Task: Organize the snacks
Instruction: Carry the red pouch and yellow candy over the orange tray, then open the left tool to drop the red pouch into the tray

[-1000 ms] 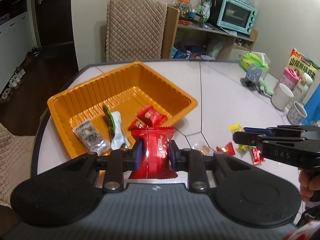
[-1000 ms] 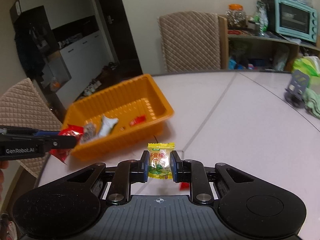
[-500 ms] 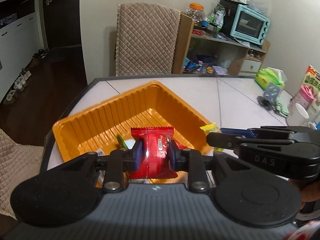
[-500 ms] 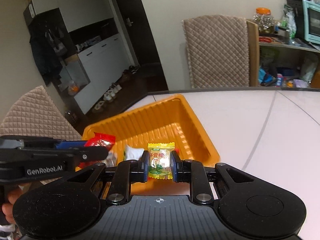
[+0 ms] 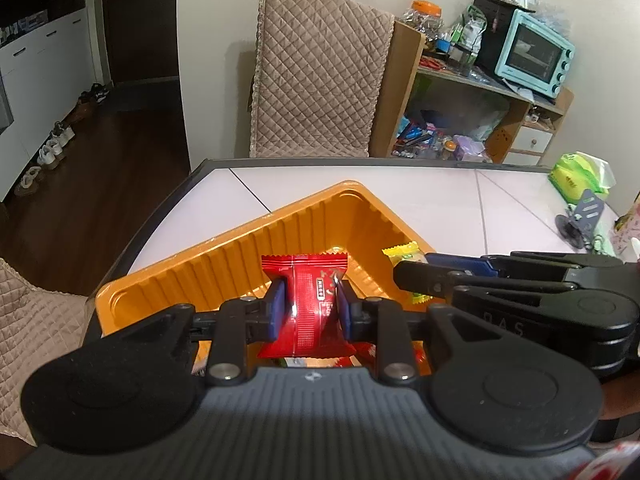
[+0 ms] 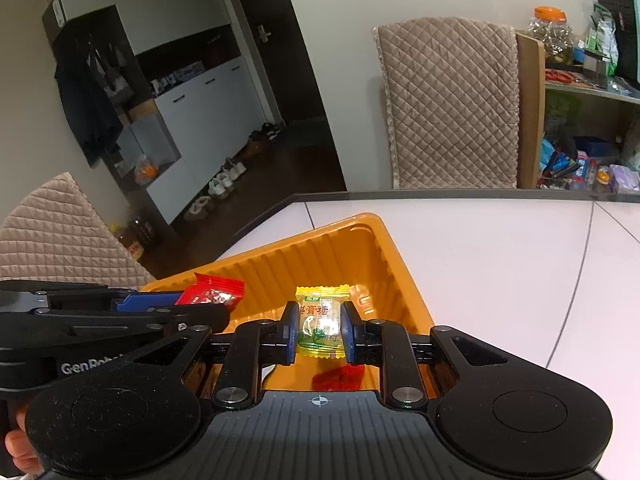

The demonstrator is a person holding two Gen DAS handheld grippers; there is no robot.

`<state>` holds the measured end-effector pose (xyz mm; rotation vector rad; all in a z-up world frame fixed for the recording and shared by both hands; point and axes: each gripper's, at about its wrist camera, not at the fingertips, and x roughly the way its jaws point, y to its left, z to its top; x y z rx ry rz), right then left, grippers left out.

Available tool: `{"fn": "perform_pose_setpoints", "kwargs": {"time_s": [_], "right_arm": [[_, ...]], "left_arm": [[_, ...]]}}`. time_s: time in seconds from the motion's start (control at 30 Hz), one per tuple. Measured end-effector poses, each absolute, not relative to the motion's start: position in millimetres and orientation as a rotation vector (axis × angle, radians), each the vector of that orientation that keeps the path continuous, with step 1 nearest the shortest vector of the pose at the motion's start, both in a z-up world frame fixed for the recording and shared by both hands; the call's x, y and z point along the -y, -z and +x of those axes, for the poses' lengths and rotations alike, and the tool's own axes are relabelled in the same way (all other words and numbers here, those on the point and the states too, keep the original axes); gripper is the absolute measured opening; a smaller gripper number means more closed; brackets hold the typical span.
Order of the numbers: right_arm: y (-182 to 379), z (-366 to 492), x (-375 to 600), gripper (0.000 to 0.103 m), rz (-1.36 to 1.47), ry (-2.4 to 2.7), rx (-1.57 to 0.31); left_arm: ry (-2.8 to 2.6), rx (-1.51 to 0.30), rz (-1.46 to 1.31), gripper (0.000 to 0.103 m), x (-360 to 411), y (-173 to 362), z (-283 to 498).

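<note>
Left wrist: your left gripper (image 5: 310, 306) pinches the red packet (image 5: 306, 304) over the orange tray (image 5: 224, 256).
Right wrist: your right gripper (image 6: 319, 332) clamps the yellow candy (image 6: 321, 326) above that tray.
Risk: your grippers are close; they may collide on release.

The left gripper (image 5: 310, 306) is held pointing downward, its blue pads pressed against a red packet (image 5: 308, 304). The right gripper (image 6: 319, 330) is angled down likewise, its pads clamped on a yellow packet (image 6: 321, 326). Both are held side by side, close together. Fingers (image 6: 18, 446) are glimpsed behind the left gripper's handle.
</note>
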<state>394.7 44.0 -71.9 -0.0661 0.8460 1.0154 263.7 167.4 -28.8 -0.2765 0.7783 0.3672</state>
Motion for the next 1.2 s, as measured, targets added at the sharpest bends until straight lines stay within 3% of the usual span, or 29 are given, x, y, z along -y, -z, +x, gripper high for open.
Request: {"fn": "perform_pose_setpoints", "kwargs": {"time_s": [0.43, 0.53, 1.2], "right_arm": [[88, 415, -61, 0.022, -0.072, -1.011, -0.873], [90, 417, -61, 0.022, -0.070, -1.012, -0.878], [88, 414, -68, 0.022, -0.060, -1.023, -0.867]], "left_arm": [[-0.377, -0.816, -0.307, 0.025, -182, 49, 292], [-0.385, -0.816, -0.328, 0.032, -186, 52, 293], [-0.416, -0.826, -0.328, 0.035, -195, 48, 282]]}}
